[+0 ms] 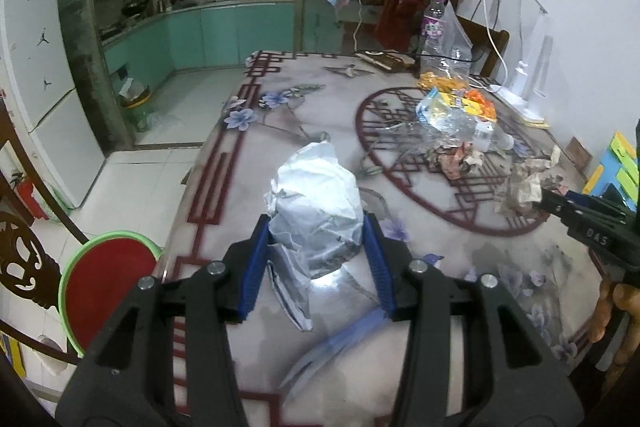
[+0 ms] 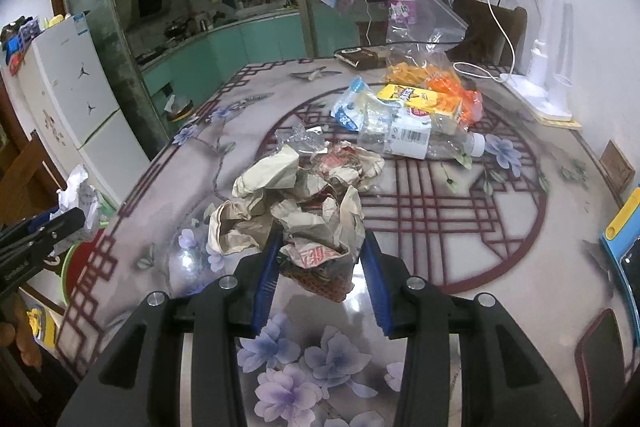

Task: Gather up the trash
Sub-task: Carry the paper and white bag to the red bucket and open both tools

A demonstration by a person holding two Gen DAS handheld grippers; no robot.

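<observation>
My left gripper (image 1: pixel 316 231) is shut on a crumpled white paper wad (image 1: pixel 316 199), held above the patterned table (image 1: pixel 280 99) near its left edge. The same wad (image 2: pixel 78 199) shows at the far left of the right wrist view, beside the left gripper's black fingers (image 2: pixel 52 227). My right gripper (image 2: pixel 320 255) is shut on a crumpled brown food wrapper (image 2: pixel 316 235) with red print, part of a heap of brown paper (image 2: pixel 268 183). In the left wrist view the right gripper (image 1: pixel 548 201) reaches in from the right, clamped on that brown wrapper (image 1: pixel 520 187).
More litter lies mid-table: a crushed clear bottle (image 2: pixel 420 143), a yellow carton (image 2: pixel 424 99), orange snack bags (image 2: pixel 448 79). An upright bottle (image 1: pixel 434 23), a lamp base (image 2: pixel 540 95) and a chair (image 2: pixel 496 27) stand at the back. A red bin with a green rim (image 1: pixel 104 279) sits below the table's left edge.
</observation>
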